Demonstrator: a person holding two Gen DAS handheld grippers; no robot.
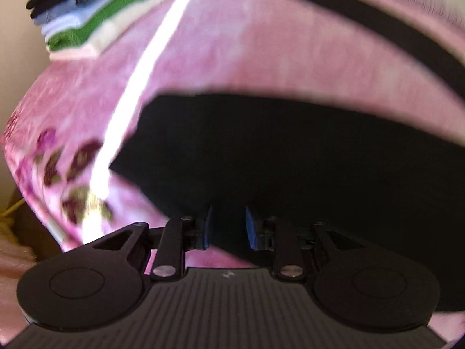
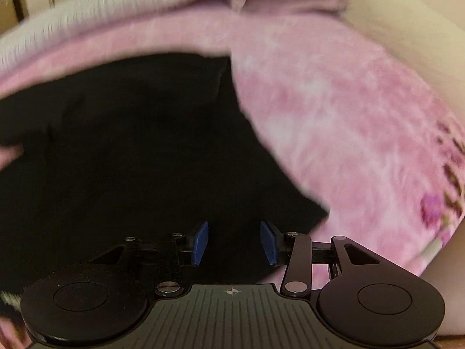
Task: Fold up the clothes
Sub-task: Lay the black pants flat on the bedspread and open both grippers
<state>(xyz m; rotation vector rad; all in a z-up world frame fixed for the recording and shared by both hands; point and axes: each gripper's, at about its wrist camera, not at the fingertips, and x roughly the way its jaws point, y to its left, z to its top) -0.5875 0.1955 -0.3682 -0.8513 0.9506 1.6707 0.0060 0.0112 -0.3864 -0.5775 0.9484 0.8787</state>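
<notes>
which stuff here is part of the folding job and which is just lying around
Job: black garment spread flat, left gripper and right gripper, both open over it, folded stack.

Lying about: pink blanket underneath, white blanket beyond it, yellow cord.

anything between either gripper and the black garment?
Nothing visible. Both the left gripper and right gripper are open directly over the black garment, which lies on the pink blanket; the folded stack sits well off.
</notes>
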